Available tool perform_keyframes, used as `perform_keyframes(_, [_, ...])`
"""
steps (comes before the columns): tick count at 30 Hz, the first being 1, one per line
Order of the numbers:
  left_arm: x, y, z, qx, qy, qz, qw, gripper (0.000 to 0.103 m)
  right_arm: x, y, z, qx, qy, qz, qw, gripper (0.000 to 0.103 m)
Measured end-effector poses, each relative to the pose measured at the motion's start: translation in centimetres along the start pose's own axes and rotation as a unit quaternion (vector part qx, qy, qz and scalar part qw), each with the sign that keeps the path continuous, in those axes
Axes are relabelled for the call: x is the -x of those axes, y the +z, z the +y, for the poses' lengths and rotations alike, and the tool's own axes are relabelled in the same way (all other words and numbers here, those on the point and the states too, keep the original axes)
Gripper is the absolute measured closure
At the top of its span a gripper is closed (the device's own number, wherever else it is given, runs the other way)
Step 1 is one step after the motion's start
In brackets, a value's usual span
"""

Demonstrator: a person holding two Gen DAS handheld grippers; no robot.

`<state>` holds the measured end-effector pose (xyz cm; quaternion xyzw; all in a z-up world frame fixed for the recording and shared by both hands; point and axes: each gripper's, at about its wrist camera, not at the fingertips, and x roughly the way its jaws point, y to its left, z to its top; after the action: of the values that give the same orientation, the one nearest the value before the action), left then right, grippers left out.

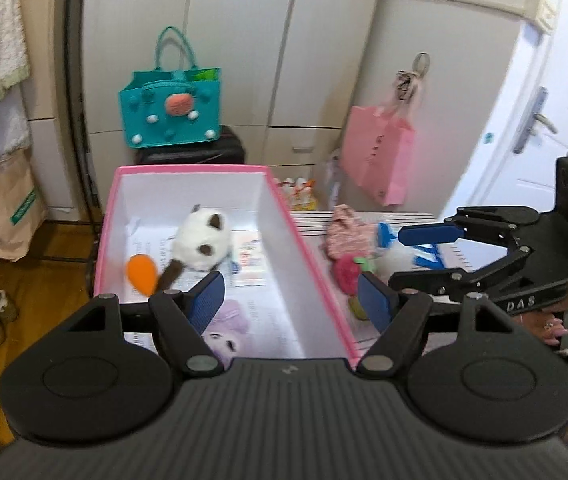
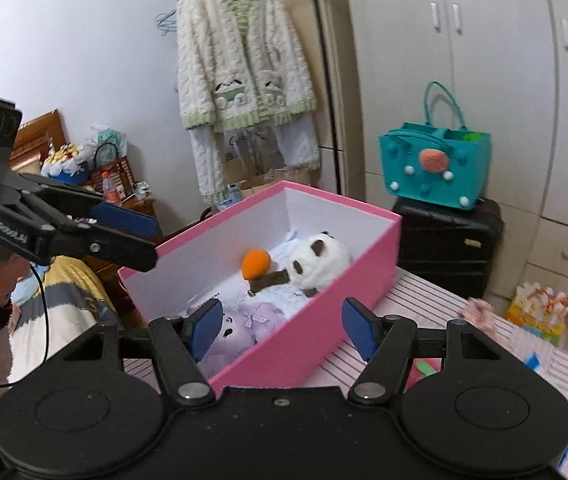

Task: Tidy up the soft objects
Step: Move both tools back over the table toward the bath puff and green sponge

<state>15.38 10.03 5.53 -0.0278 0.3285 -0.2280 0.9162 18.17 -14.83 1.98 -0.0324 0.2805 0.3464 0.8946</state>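
A: Pink card outside, white inside: the long box (image 1: 316,280) runs lengthwise away from the left wrist camera, open side up, on a pale ribbed table (image 1: 384,216).

B: And the soft things?

A: Three lie on printed paper on its floor. A white plush animal with brown patches (image 1: 204,240) lies toward the far end, a brown limb stretched toward the near end, next to a smooth orange teardrop piece (image 1: 142,276). A fuzzy lilac plush with a bow (image 2: 256,320) is at the near end.

B: Anything outside the box?

A: On the table to its right: a pink knitted bundle (image 1: 344,232), a red plush with green leaves (image 1: 346,274) and a white-and-blue one (image 1: 396,256), close together.

B: The claws?

A: The left gripper (image 1: 292,304) hangs over the box's near end, blue ribbed pads parted, nothing between them. The right gripper (image 2: 280,328) is parted too and empty, above the box's near long wall.

B: Further out?

A: A teal felt bag (image 1: 170,116) on a black case (image 2: 450,244), a hanging pink paper bag (image 1: 376,156), a cream knitted cardigan (image 2: 244,56)
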Motion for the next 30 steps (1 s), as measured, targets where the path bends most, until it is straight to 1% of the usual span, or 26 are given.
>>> perform_keyframes(5, [0.4,-0.2,-3.0,-0.023,0.0,-0.001,0.9997,0.03,3.0,-1.0,-1.3,-0.029,-0.012,0.003,1.0,0.032])
perform_keyframes(8, [0.6,-0.7,-5.0,-0.04,-0.008,0.002,0.9992,0.03,4.8,-1.8,-2.2,-0.041,-0.02,0.003,0.999,0.032])
perform_keyframes(11, [0.0,-1.4,-7.8,-0.077,-0.013,0.012,0.9968,0.03,6.4,-2.6,-2.8,-0.035,-0.029,-0.003,0.999,0.032])
perform_keyframes(13, [-0.7,-1.7,-9.2,-0.095,-0.023,0.02,0.995,0.03,7.3,-3.0,-3.3,-0.038,-0.036,-0.011,0.999,0.032])
perform_keyframes(15, [-1.8,-2.0,-10.4,-0.1,-0.042,0.035,0.9935,0.03,8.0,-3.5,-3.9,-0.047,-0.034,-0.017,0.998,0.032])
perform_keyframes(18, [-3.5,-2.2,-11.7,-0.108,-0.063,0.052,0.9907,0.03,8.4,-4.0,-4.5,-0.05,-0.037,-0.023,0.998,0.032])
perform_keyframes(24, [-5.6,-2.5,-13.9,-0.135,-0.079,0.063,0.9857,0.03,8.2,-5.6,-6.7,-0.073,-0.051,-0.012,0.996,0.032])
perform_keyframes(27, [-7.2,-2.5,-14.3,-0.134,-0.082,0.07,0.9851,0.03,7.6,-6.4,-8.1,-0.091,-0.06,-0.006,0.994,0.032])
perform_keyframes(30, [-8.6,-3.0,-14.3,-0.126,-0.096,0.068,0.9851,0.03,6.7,-7.3,-9.8,-0.127,-0.052,0.001,0.991,0.032])
